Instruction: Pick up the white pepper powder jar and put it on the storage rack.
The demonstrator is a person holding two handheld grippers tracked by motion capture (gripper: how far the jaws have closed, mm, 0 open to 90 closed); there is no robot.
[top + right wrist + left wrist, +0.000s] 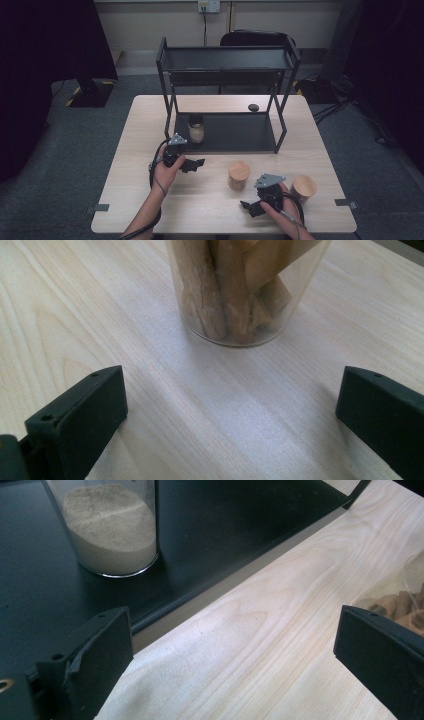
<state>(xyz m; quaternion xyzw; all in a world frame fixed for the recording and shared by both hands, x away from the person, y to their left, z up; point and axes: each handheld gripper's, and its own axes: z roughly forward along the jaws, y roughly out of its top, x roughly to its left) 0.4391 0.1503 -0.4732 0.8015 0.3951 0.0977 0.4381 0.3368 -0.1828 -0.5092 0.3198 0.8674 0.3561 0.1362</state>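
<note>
Plainly, the right tongs [230,415] stood wide open and empty, facing the stick-filled jar [245,290] on the surface [200,200]. Closing off-centre might have tipped it (glass looked slippery). The left tongs [225,660], equally agape, held nothing near the shelf's sand jar [110,527].

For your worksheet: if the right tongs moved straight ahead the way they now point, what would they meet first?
Probably the clear jar of wooden sticks: it stands on the table straight ahead of the open right tongs, with bare wood between.
</note>
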